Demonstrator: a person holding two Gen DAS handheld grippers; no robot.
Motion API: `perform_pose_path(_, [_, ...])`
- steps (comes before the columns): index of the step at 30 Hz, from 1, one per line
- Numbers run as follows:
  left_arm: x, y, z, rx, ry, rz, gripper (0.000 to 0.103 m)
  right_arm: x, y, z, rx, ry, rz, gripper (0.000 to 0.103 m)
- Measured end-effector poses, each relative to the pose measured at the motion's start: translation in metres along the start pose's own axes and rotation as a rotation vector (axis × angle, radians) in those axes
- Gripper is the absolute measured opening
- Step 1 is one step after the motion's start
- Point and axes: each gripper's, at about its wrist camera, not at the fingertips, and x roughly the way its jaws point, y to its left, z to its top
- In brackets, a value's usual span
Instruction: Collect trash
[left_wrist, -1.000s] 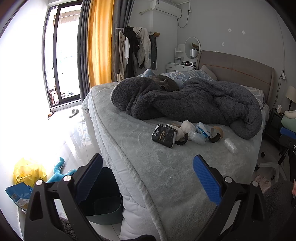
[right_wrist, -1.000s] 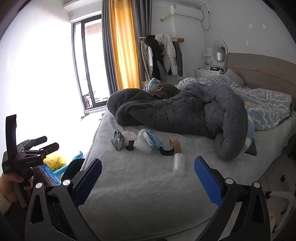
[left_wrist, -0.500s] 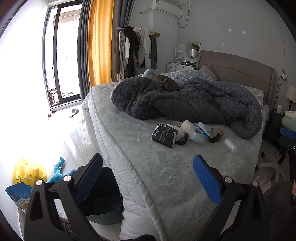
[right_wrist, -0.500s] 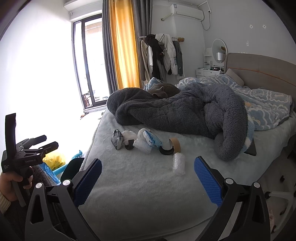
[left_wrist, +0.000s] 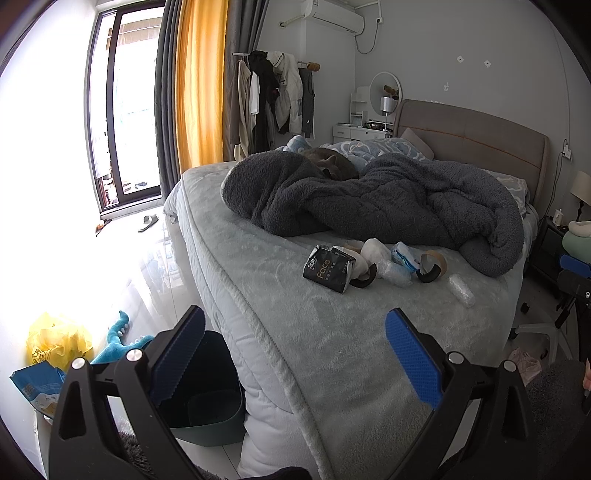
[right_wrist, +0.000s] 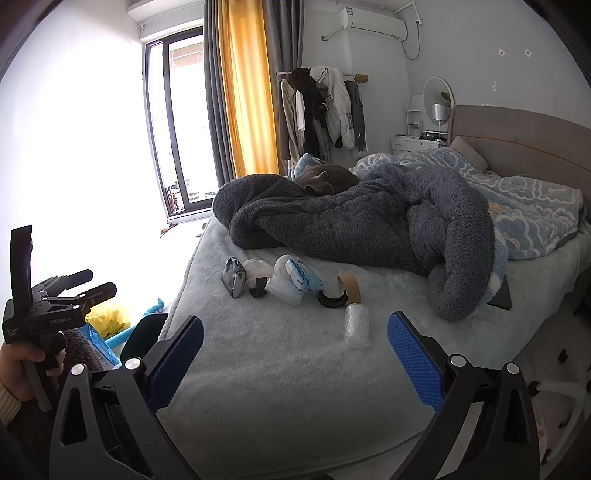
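Trash lies in a row on the grey bed (left_wrist: 332, 350): a black "Face" tissue pack (left_wrist: 328, 267), white crumpled wrappers (left_wrist: 375, 251), a blue-white packet (right_wrist: 306, 275), a brown tape roll (right_wrist: 349, 288) over a black ring (right_wrist: 332, 299), and a bubble-wrap roll (right_wrist: 356, 325). My left gripper (left_wrist: 295, 356) hovers open over the bed's corner, well short of the trash. My right gripper (right_wrist: 295, 356) is open too, with nothing between its blue pads, just in front of the bubble-wrap roll. A dark green bin (left_wrist: 207, 398) stands on the floor beside the bed.
A heaped dark fleece blanket (right_wrist: 369, 221) with a grey cat (right_wrist: 325, 179) on it fills the bed's far half. On the floor left are a yellow bag (left_wrist: 55, 341), a blue toy (left_wrist: 122, 338) and a blue packet (left_wrist: 35, 384). A person's hand holds the left gripper (right_wrist: 48, 317).
The right wrist view has drifted slightly forward toward the trash. The left gripper has stayed still. Both grippers remain open.
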Motion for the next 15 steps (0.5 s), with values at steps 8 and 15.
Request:
perform_pose_path(8, [0.0002, 0.0001, 0.0001, 0.000, 0.002, 0.000, 0.100, 0.0000, -0.0004, 0.0003, 0.000, 0.001, 0.000, 0.100])
perform_pose_path(15, [-0.0018, 0.0016, -0.0001, 0.000, 0.006, 0.006, 0.100, -0.0016, 0.0003, 0.0028, 0.002, 0.001, 0.000, 0.100])
